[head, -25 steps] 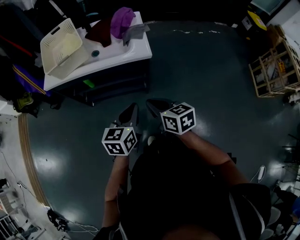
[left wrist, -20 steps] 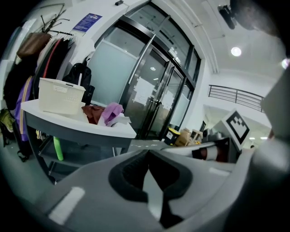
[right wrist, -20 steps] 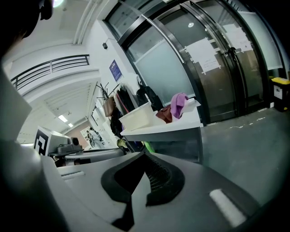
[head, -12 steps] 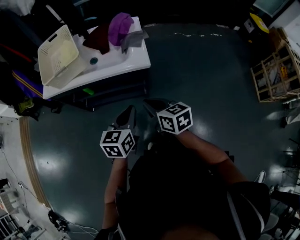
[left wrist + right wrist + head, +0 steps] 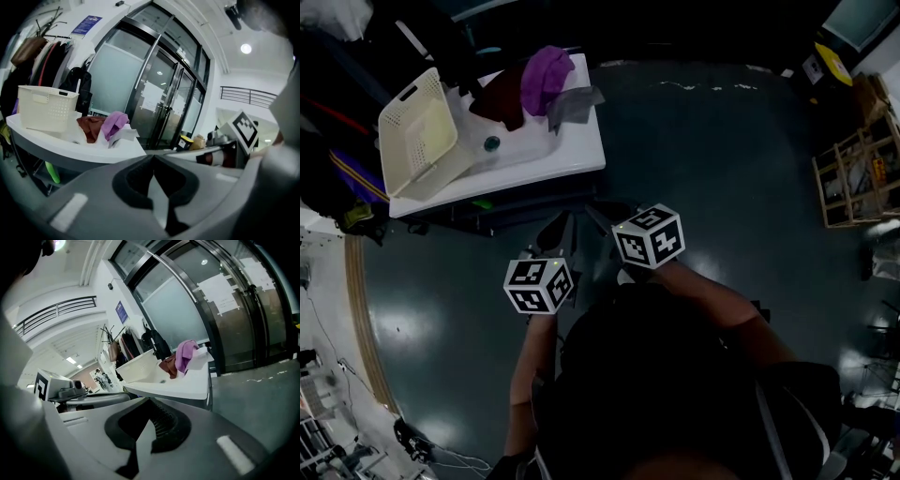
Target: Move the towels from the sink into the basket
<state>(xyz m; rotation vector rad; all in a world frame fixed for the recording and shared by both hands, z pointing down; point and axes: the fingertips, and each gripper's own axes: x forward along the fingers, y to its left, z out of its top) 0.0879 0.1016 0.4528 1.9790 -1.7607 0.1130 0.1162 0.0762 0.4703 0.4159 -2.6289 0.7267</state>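
Sink counter [image 5: 574,155] now nearer the shut left tool [image 5: 560,229] and right tool [image 5: 603,214].

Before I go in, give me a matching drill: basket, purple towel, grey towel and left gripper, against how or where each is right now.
Things:
1 basket
2 purple towel
3 grey towel
4 left gripper

States:
a shut, nothing held
b on the sink's rim, far from the basket
c cream-coloured, empty
d heaped beside the dark red towel

Pairs: 1-c, 2-d, 3-b, 4-a
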